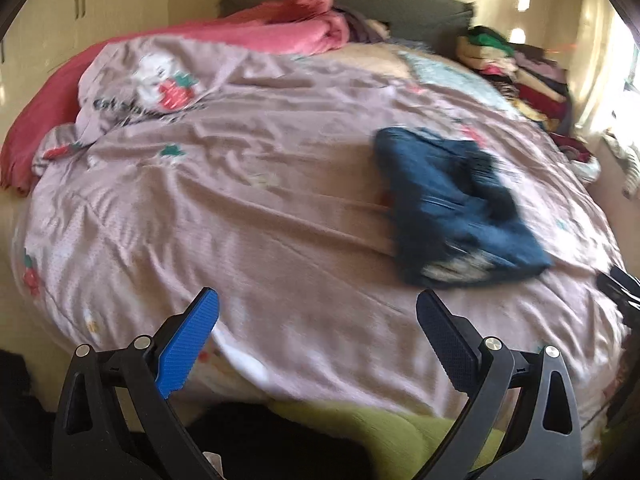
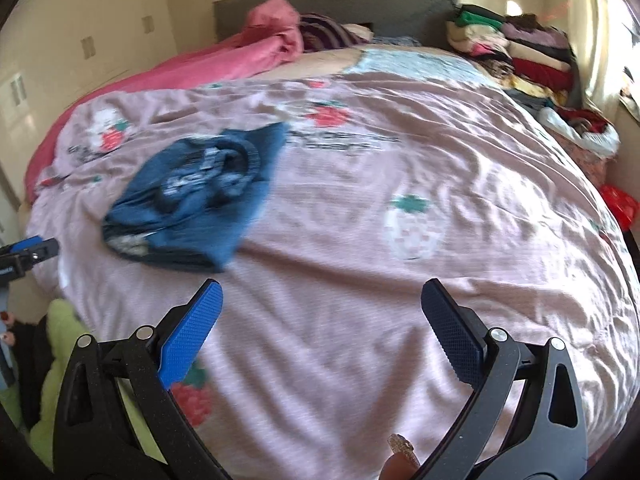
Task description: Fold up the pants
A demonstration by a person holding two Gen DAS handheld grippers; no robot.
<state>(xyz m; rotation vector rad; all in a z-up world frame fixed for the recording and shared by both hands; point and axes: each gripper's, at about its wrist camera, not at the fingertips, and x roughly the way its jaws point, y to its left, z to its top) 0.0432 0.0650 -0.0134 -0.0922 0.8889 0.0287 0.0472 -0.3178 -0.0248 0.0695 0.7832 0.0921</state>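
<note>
A pair of dark blue denim pants (image 1: 456, 204) lies folded into a compact bundle on the mauve bedspread (image 1: 260, 200), right of centre in the left wrist view. In the right wrist view the same pants (image 2: 196, 196) lie at the left. My left gripper (image 1: 318, 308) hovers open over the near edge of the bed, well short of the pants, with nothing between its fingers. My right gripper (image 2: 322, 300) is open too and holds nothing, to the right of the pants. Both views are motion-blurred.
A pink blanket (image 1: 280, 28) is heaped by the grey headboard (image 1: 400, 4). Stacked folded clothes (image 2: 516, 48) fill the far right side of the bed. Something lime green (image 1: 384, 428) lies below the bed's near edge. The left gripper (image 2: 24, 254) shows at the right wrist view's left edge.
</note>
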